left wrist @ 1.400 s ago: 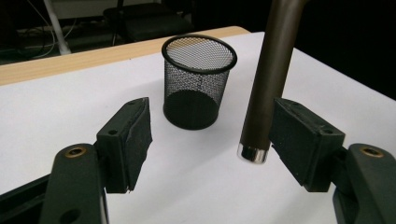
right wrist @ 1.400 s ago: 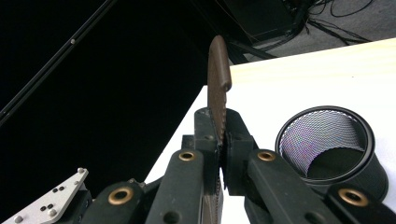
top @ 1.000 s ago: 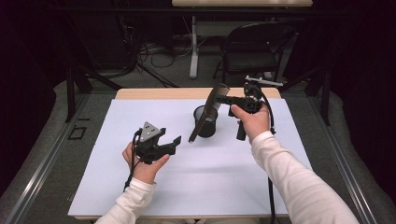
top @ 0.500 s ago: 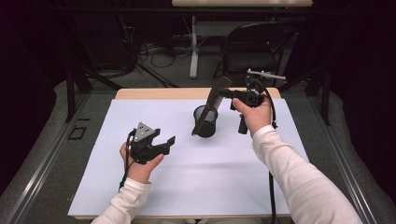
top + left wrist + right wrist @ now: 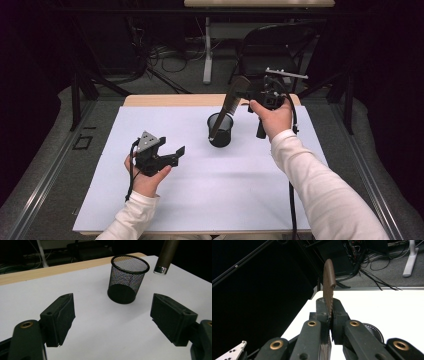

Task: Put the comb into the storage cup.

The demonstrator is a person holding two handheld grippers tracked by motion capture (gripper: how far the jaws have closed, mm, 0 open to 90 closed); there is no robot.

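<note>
Between my right gripper's jaws I've got a brown comb, pinched tight near its upper part; in the right gripper view the jaws press together on its toothed edge and the comb sticks up past their tips. From the high view the comb slants down and away from those jaws, its lower end right at the rim of a black mesh cup. Whether that end is already inside the cup or just over the rim, I cannot tell from above. In the left gripper view the comb's handle end, capped in silver, hangs just beside the cup's rim, off to one side of it, clear of the table.

My left gripper is held above the table, well apart from the cup, with its jaws spread wide and nothing between them. Looking along those jaws, the cup stands upright straight ahead, framed in the gap, on the white sheet covering the table. A strip of bare wood shows at the table's far edge beyond the cup.

My right hand grips its tool just past the cup; my left hand holds its tool low.
</note>
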